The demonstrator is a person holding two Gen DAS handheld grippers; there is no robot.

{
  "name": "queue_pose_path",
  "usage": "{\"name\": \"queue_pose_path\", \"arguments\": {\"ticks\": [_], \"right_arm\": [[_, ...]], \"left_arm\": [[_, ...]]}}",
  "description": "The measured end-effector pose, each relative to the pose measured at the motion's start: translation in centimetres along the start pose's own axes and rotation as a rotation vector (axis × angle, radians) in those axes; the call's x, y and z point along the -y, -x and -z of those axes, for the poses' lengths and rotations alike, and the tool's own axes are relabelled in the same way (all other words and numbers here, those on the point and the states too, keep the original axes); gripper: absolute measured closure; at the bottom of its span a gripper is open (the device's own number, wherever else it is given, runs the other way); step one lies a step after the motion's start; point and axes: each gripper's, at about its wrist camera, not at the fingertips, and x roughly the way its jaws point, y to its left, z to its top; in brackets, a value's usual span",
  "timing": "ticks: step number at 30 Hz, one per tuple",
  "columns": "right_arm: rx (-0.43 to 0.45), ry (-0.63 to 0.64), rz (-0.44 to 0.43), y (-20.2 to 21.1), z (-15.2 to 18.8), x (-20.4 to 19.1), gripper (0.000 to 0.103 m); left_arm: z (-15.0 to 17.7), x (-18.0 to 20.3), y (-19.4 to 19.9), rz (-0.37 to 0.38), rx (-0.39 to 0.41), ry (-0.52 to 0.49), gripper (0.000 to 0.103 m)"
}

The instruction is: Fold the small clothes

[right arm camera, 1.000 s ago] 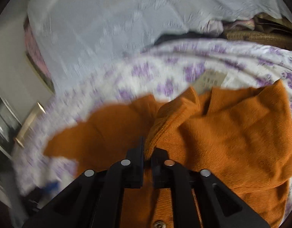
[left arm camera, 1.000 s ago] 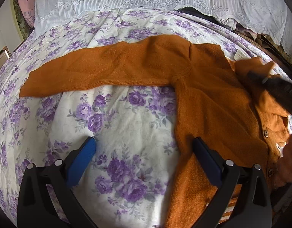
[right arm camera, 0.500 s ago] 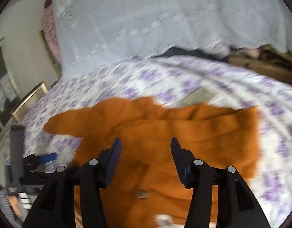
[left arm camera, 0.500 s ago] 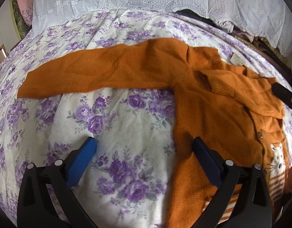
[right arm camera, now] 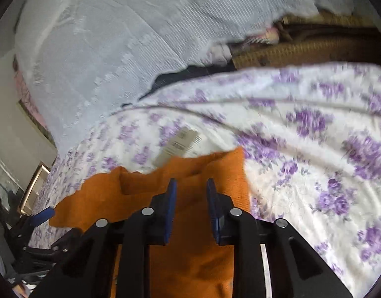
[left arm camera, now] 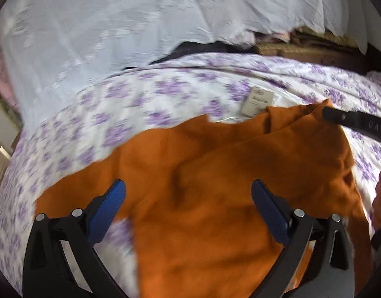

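Note:
An orange knit cardigan (left arm camera: 215,173) lies on the purple-flowered bed sheet (left arm camera: 165,92), with its right side folded over the body. My left gripper (left arm camera: 188,206) is open wide and empty, low over the cardigan's left part. My right gripper (right arm camera: 190,193) is open with a narrower gap, empty, over the cardigan's upper right corner (right arm camera: 227,164). Its black finger shows at the right edge of the left wrist view (left arm camera: 351,121). The left gripper shows at the lower left of the right wrist view (right arm camera: 39,218).
A paper tag (left arm camera: 257,101) lies on the sheet just beyond the cardigan, also in the right wrist view (right arm camera: 180,144). A white lace cover (left arm camera: 116,24) hangs behind the bed. Piled fabrics and a woven mat (right arm camera: 302,47) lie at the back right.
My right gripper let go of the cardigan's folded-over part, opened, then narrowed its gap over the upper right corner. My left gripper moved forward and right, onto the cardigan.

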Motion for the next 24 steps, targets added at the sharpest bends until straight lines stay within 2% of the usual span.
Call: {"name": "queue_pose_path", "arguments": {"ticks": [1, 3, 4, 5, 6, 7, 8, 10, 13, 14, 15, 16, 17, 20, 22, 24], "right_arm": [[-0.026, -0.016, 0.033, -1.2, 0.2, 1.2, 0.08], [-0.063, -0.056, 0.052, -3.1, 1.0, 3.5, 0.09], [-0.06, -0.122, -0.01, -3.3, 1.3, 5.0, 0.097], [-0.065, -0.167, -0.038, -3.2, 1.1, 5.7, 0.1], [-0.065, -0.178, -0.049, -2.9, 0.9, 6.0, 0.1], [-0.043, -0.159, -0.044, -2.3, 0.9, 5.8, 0.1], [-0.022, -0.145, -0.03, -1.5, 1.2, 5.4, 0.094], [-0.005, -0.092, -0.035, 0.1, 1.7, 3.9, 0.093], [0.021, 0.071, -0.013, 2.3, 3.2, 0.5, 0.09], [0.011, 0.128, 0.008, 2.5, 3.9, -0.5, 0.085], [-0.04, 0.181, 0.048, 1.8, 4.8, -1.3, 0.082], [-0.087, 0.2, 0.081, 0.8, 5.6, -1.4, 0.082], [-0.115, 0.215, 0.092, -0.2, 6.2, -1.3, 0.081], [-0.095, 0.219, 0.106, 0.6, 5.9, -1.5, 0.082], [-0.046, 0.22, 0.093, 2.0, 6.3, -1.5, 0.081], [-0.014, 0.225, 0.057, 3.2, 6.6, -2.0, 0.075]], "left_arm": [[-0.3, 0.4, -1.5, -0.001, -0.022, 0.001, 0.005], [0.3, 1.0, -5.8, -0.011, -0.124, 0.035, 0.004], [0.9, 0.3, -7.5, 0.053, -0.147, 0.092, 0.004], [1.1, -0.6, -7.3, 0.088, -0.127, 0.139, 0.004], [0.9, -1.1, -7.1, 0.117, -0.139, 0.153, 0.004], [0.8, -1.3, -7.0, 0.131, -0.15, 0.147, 0.004], [0.9, -1.5, -6.6, 0.133, -0.139, 0.146, 0.004], [1.6, -2.2, -5.0, 0.131, -0.094, 0.17, 0.004], [2.2, -2.8, -3.5, 0.182, -0.059, 0.178, 0.004], [2.4, -3.0, -3.6, 0.18, -0.066, 0.18, 0.004], [2.4, -3.0, -4.3, 0.165, -0.093, 0.18, 0.004], [2.6, -2.6, -5.8, 0.152, -0.151, 0.161, 0.004], [2.6, -2.1, -6.2, 0.127, -0.147, 0.134, 0.004], [2.6, -1.2, -4.6, 0.072, -0.105, 0.085, 0.004], [2.7, -2.2, -3.3, 0.079, -0.087, 0.11, 0.004], [3.1, -5.0, -2.0, 0.109, -0.072, 0.179, 0.004]]}}
